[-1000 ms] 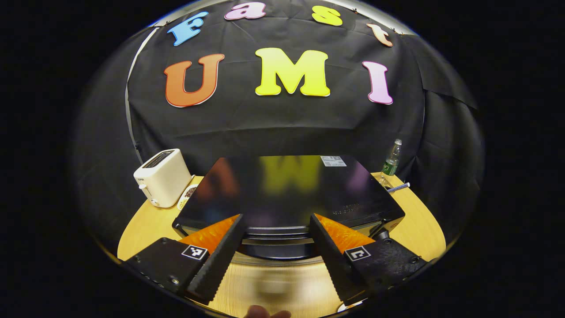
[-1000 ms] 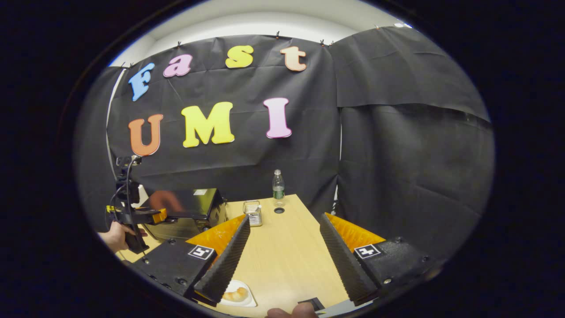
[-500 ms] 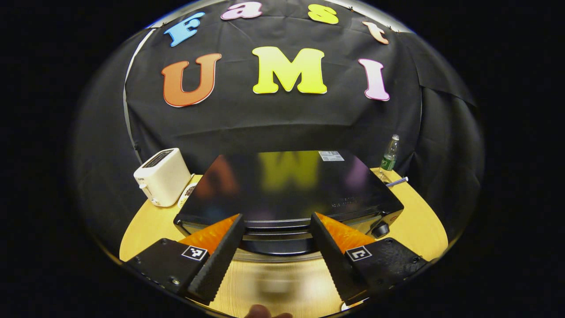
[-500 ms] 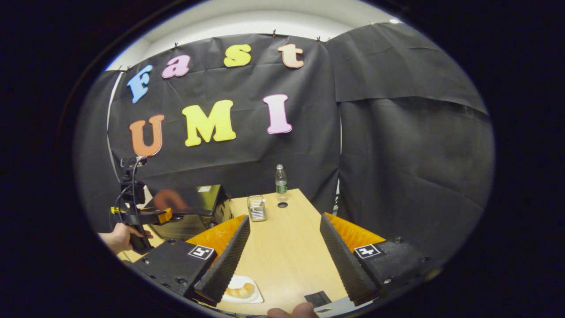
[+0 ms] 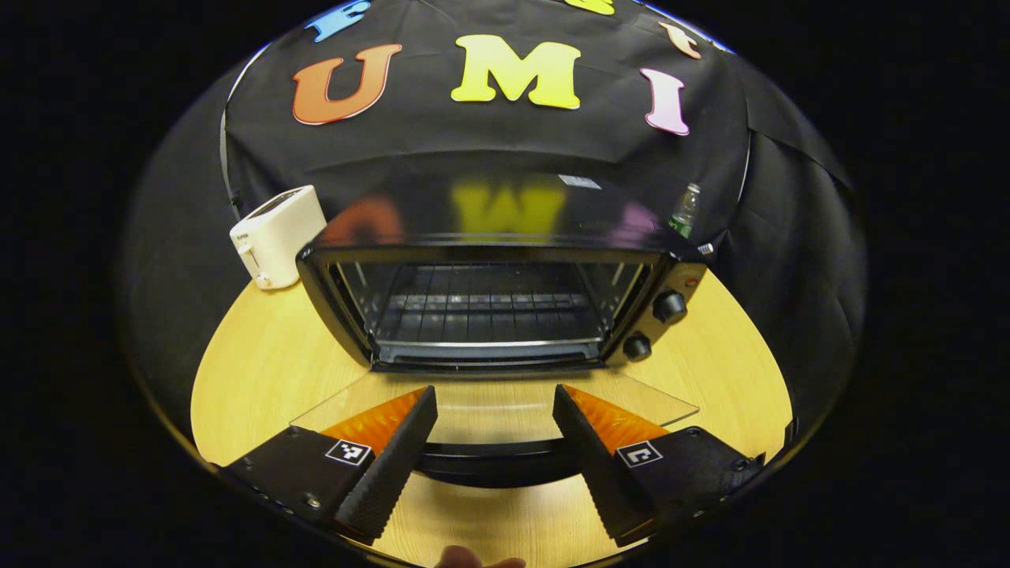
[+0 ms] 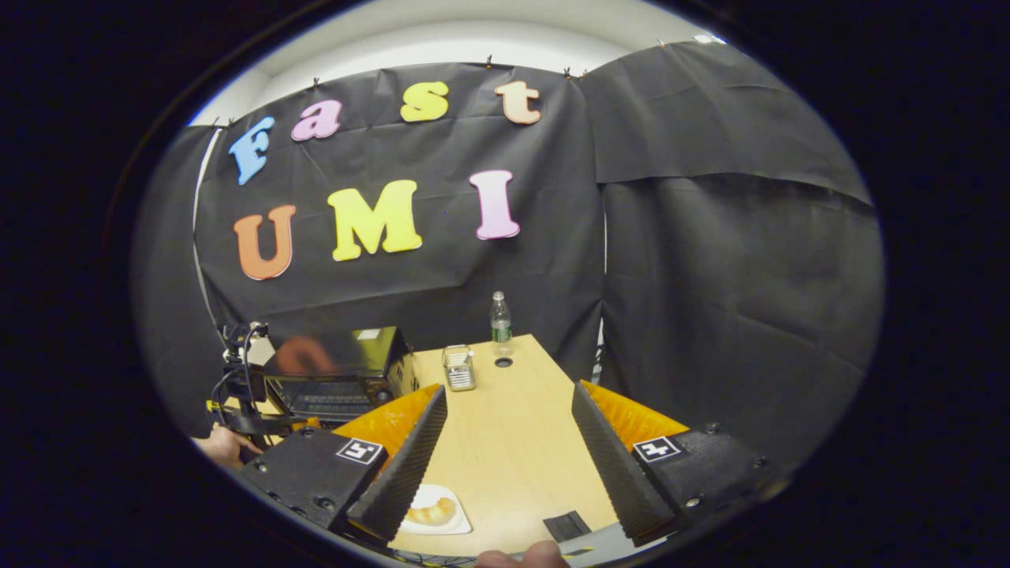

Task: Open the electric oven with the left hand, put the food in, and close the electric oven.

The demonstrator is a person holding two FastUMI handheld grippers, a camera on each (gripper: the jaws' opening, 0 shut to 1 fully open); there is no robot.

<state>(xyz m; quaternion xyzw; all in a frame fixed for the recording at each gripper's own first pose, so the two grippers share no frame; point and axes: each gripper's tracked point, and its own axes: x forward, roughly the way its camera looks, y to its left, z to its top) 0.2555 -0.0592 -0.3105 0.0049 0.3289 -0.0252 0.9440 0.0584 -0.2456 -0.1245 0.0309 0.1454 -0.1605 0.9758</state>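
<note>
Oven point(image 5: 505, 308) mid-table, boxy, glossy black shell mirroring the wall, cavity open onto a wire rack point(image 5: 481, 304) of thin metal bars. Glass door point(image 5: 489, 406) swung down flat, clear pane with a dark curved handle point(image 5: 493, 465) along its front edge. Left of it, smooth cream toaster point(image 5: 276, 237) with rounded corners on the pale wood-grain table point(image 5: 260, 363). Right side of the front panel, two round black knobs point(image 5: 669, 306), and behind that corner a clear plastic bottle point(image 5: 685, 211). Left gripper point(image 5: 493, 418) with ridged, saw-toothed fingers spread wide, straddling the handle without pressing on it.

From the right gripper view, left to right: oven point(image 6: 331, 375) at the far left, small ribbed clear container point(image 6: 458, 368), bottle point(image 6: 499, 318) at the back. Near edge, white rounded plate point(image 6: 438, 514) carrying a golden, crescent-shaped pastry point(image 6: 432, 514). Right gripper point(image 6: 505, 450) parted wide, clasping nothing.
</note>
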